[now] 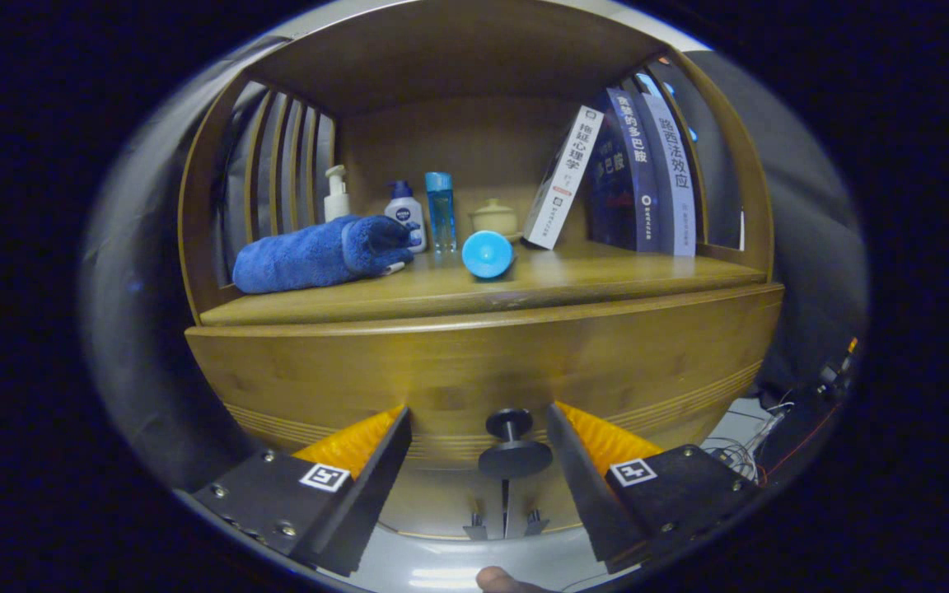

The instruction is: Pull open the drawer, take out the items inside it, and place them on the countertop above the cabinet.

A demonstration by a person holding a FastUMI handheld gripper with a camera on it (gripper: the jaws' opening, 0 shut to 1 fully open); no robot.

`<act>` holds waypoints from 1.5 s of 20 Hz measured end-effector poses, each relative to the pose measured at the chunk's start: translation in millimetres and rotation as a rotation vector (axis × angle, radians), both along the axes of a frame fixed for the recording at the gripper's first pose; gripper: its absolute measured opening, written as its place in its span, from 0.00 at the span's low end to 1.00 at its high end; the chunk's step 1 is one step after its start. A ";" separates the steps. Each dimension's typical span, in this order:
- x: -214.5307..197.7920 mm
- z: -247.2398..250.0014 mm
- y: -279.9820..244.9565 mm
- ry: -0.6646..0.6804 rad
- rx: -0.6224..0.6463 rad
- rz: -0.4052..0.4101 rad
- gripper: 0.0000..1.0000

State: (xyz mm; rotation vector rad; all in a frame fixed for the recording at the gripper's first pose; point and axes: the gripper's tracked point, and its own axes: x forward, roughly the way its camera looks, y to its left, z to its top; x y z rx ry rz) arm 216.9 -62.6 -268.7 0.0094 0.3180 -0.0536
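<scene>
The wooden cabinet's drawer front [474, 366] faces me, and its inside is hidden. A dark round knob [514, 451] sticks out of the front low down, in the gap between my two fingers. My gripper [479, 416] is open, one finger on each side of the knob and neither touching it. Just above the drawer runs the countertop [606, 276], a wooden shelf.
On the countertop lie a rolled blue towel [314, 254] and a blue cup on its side [488, 254]. Behind them stand a pump bottle [336, 194], a white bottle [405, 216], a blue bottle [440, 211], a small lidded pot [494, 217] and leaning books [631, 177]. Cables [750, 449] lie low right.
</scene>
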 end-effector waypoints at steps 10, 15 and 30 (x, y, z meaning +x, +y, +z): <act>3.2 32.5 -3.3 -0.046 -0.026 -0.012 0.99; -28.0 94.9 4.8 -0.128 -0.011 0.000 0.99; -181.0 259.6 4.5 -0.282 0.040 -0.019 0.99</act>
